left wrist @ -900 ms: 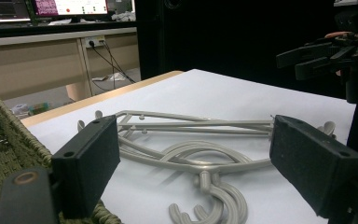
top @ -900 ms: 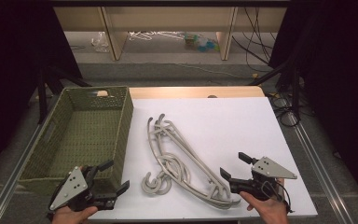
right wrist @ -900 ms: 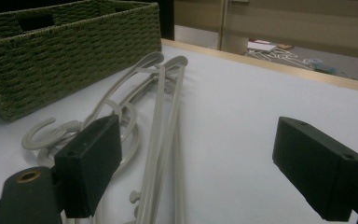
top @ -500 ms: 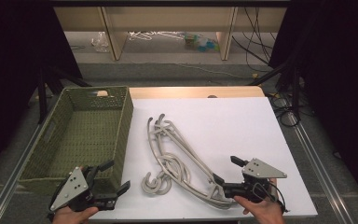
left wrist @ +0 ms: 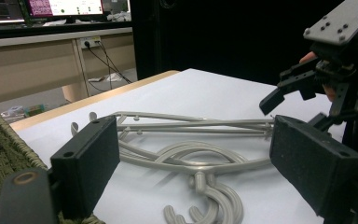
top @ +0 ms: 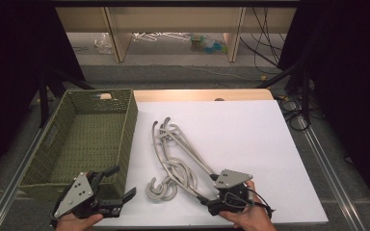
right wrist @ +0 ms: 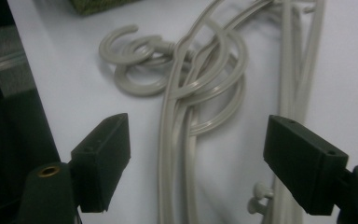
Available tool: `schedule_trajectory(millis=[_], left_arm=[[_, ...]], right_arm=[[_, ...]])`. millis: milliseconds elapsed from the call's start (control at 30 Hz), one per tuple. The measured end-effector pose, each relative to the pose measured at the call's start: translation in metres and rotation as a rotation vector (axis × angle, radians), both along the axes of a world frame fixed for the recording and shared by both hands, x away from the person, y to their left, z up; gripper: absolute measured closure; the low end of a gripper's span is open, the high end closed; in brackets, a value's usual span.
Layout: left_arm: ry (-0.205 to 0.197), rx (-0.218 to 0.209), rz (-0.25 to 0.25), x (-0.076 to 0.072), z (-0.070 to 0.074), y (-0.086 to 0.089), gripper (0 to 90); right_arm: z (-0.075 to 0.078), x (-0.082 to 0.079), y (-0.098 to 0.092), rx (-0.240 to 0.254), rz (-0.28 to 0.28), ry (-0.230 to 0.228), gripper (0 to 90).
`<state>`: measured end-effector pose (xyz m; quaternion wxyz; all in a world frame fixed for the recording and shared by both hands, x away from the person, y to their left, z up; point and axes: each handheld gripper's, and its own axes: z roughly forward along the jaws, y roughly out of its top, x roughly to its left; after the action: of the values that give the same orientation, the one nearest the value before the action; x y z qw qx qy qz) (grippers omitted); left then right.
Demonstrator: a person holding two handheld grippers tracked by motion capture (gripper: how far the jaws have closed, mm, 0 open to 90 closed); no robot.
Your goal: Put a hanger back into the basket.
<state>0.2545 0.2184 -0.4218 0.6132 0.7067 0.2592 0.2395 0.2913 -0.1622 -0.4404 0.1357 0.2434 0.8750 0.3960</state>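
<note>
Several grey plastic hangers [top: 177, 166] lie tangled in the middle of the white table top [top: 250, 139], their hooks [top: 161, 190] towards the front edge. My right gripper [top: 207, 193] is open at the hangers' near end; in the right gripper view [right wrist: 198, 140] the hanger bars [right wrist: 177, 93] run between its two jaws, not pinched. My left gripper [top: 125, 181] is open at the front left, beside the front right corner of the green woven basket [top: 127, 130]. In the left gripper view [left wrist: 198, 144] the hangers [left wrist: 191, 158] lie ahead, and the right gripper [left wrist: 296, 109] hangs beyond them.
The basket [left wrist: 0, 154] fills the table's left side with nothing seen inside. A strip of wood [top: 197, 95] shows at the table's back edge. Metal rails [top: 327, 163] run along both sides. Black cables [top: 294, 110] lie on the floor at the right.
My right gripper has moved left and forward from the table's right front until its jaws straddle the hangers' near end. The left gripper has barely moved.
</note>
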Motion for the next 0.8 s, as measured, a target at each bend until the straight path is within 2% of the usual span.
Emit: schedule_trajectory(millis=[67, 100, 167, 200, 233, 267, 367, 433, 533, 600, 633, 667, 733, 800], left_arm=[[-0.004, 0.006, -0.006, 0.001, 0.0, 0.0, 15.6], [-0.003, 0.004, -0.006, 0.0, 0.0, 0.0, 15.6], [-0.001, 0.004, -0.009, 0.0, 0.0, -0.001, 15.6], [0.0, 0.003, -0.012, 0.0, 0.0, -0.002, 15.7], [0.0, 0.003, -0.012, 0.0, 0.0, -0.002, 15.7], [-0.001, 0.007, -0.015, 0.0, 0.0, -0.002, 15.7], [0.003, 0.003, -0.013, 0.0, 0.0, -0.003, 15.7], [-0.002, 0.001, -0.014, 0.0, 0.001, -0.003, 15.7], [0.001, 0.002, -0.016, 0.0, 0.0, -0.003, 15.8], [0.001, 0.001, -0.016, 0.0, 0.0, -0.004, 15.8], [0.003, 0.0, -0.016, 0.0, 0.0, -0.004, 15.8], [-0.001, 0.007, -0.017, 0.001, 0.0, -0.004, 15.8], [-0.001, 0.009, -0.02, 0.001, 0.001, -0.005, 15.8], [-0.001, 0.01, -0.021, 0.001, 0.001, -0.005, 15.8]], right_arm=[[-0.004, 0.002, 0.007, -0.039, 0.026, 0.009, 26.2], [-0.005, 0.002, 0.01, -0.046, 0.026, 0.023, 27.1], [-0.007, 0.005, 0.015, -0.062, 0.043, 0.021, 28.8], [-0.01, 0.008, 0.024, -0.097, 0.075, 0.006, 32.4], [-0.01, 0.008, 0.024, -0.097, 0.075, 0.006, 32.4], [-0.013, 0.01, 0.032, -0.136, 0.086, 0.012, 34.0], [-0.017, 0.013, 0.041, -0.193, 0.081, 0.066, 38.0], [-0.02, 0.016, 0.045, -0.232, 0.077, 0.055, 40.6], [-0.021, 0.019, 0.047, -0.259, 0.061, 0.086, 42.9], [-0.022, 0.02, 0.05, -0.275, 0.068, 0.078, 44.8], [-0.022, 0.019, 0.051, -0.283, 0.054, 0.096, 45.2], [-0.022, 0.02, 0.052, -0.298, 0.059, 0.082, 45.6], [-0.023, 0.021, 0.057, -0.327, 0.053, 0.085, 47.4], [-0.022, 0.021, 0.062, -0.334, 0.055, 0.096, 50.9]])
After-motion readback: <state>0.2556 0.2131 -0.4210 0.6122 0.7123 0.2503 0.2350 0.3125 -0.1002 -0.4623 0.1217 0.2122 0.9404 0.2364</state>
